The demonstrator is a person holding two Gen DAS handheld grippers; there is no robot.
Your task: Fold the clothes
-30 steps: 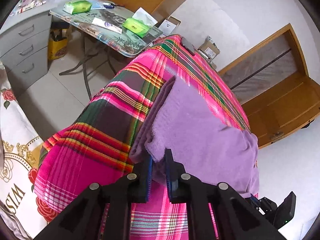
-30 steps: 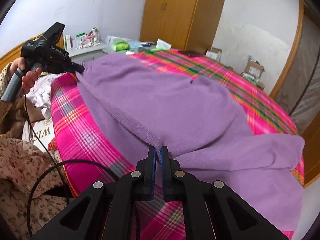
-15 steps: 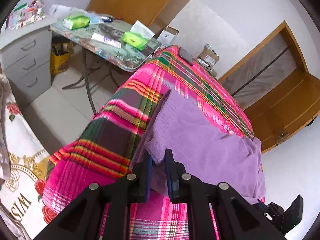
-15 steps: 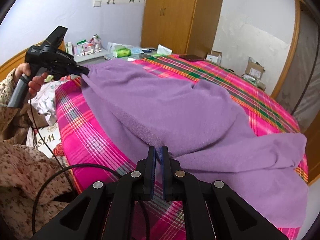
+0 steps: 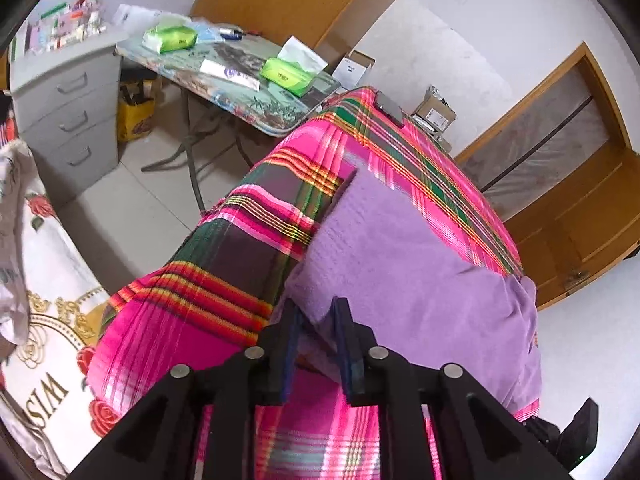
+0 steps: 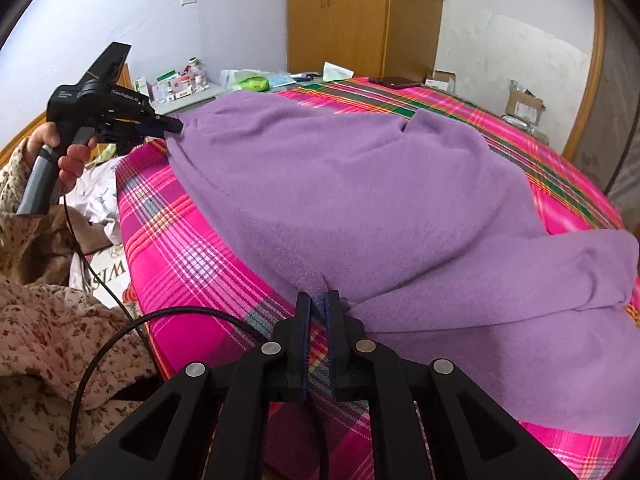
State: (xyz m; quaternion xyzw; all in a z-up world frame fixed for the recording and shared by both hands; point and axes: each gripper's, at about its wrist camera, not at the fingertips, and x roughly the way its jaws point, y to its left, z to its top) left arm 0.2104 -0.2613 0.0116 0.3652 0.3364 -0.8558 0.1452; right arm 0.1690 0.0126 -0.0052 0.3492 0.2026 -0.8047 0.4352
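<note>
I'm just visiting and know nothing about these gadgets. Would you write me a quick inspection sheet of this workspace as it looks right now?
Surface: pink plaid bedspread.
Job's things: purple fleece garment spread over it.
Clutter: dark phone at the far edge.
Grippers: left tongs opening, garment edge between them; right tongs opening, the fleece fold just at their tips.
Cables: black cable looping beside the bed.
Surroundings: wooden wardrobe, grey drawer unit, folding table with green packs.
</note>
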